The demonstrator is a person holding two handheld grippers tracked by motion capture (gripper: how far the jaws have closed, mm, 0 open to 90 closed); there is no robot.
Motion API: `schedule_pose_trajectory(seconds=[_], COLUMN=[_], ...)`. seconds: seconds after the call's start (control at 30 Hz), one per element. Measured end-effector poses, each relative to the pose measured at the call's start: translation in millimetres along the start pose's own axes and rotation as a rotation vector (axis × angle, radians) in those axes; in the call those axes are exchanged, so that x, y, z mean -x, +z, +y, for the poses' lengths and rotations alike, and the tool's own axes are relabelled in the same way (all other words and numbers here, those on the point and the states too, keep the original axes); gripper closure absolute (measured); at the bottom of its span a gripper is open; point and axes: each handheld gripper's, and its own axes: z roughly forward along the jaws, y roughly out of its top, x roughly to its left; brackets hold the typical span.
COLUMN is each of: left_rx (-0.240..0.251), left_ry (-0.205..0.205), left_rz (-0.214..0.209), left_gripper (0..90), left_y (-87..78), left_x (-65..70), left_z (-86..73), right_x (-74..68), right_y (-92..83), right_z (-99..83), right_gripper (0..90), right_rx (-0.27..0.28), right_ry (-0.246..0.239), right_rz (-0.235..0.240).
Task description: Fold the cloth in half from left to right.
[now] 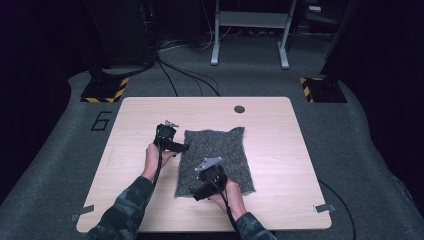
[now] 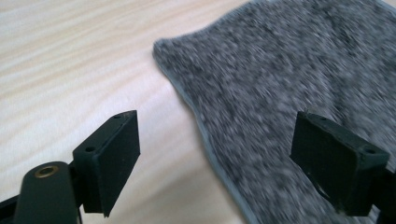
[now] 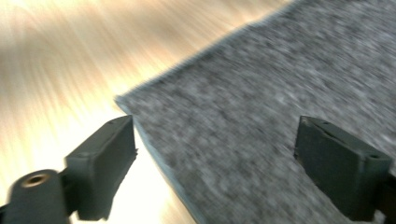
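High view: left gripper is held wide open and empty at the left edge of the grey cloth.
Right gripper: wide open, empty, at the cloth's near-left corner.
Cloth: spread flat mid-table.
Advice: edge should be straddled before closing.

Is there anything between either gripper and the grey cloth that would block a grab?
Nothing visible does. The left gripper sits at the left edge of the grey cloth, jaws open, with bare table beside it. The right gripper hangs over the cloth's near left corner, jaws open, nothing between them.
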Motion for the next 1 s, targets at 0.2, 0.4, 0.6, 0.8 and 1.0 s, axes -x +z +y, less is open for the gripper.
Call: schedule_pose_trajectory(seconds=[0.2, 0.4, 0.6, 0.8, 1.0], left_rx=[0.001, 0.003, -0.014, -0.043, -0.046], left_ry=[-0.034, -0.071, -0.058, -0.056, -0.028], left_rz=[0.018, 0.019, 0.034, 0.047, 0.067], left_gripper=[19.3, 27.4, 39.9, 50.7, 61.5], left_y=[17.9, 29.2, 40.5, 49.9, 53.4], left_x=[-10.5, -19.3, -21.9, -21.0, -17.9], left_z=[13.8, 22.0, 26.7, 29.1, 29.0], right_x=[-18.3, -31.2, -41.0, -42.0, -40.7], right_y=[17.1, 30.5, 39.0, 49.8, 51.2], right_z=[10.9, 16.0, 20.5, 17.9, 15.9], right_gripper=[26.2, 42.8, 52.0, 60.4, 71.4], right_rx=[0.008, -0.003, -0.043, -0.052, -0.064], right_ry=[-0.049, -0.079, -0.101, -0.084, -0.082], right_rz=[0.019, 0.034, 0.054, 0.029, 0.028])
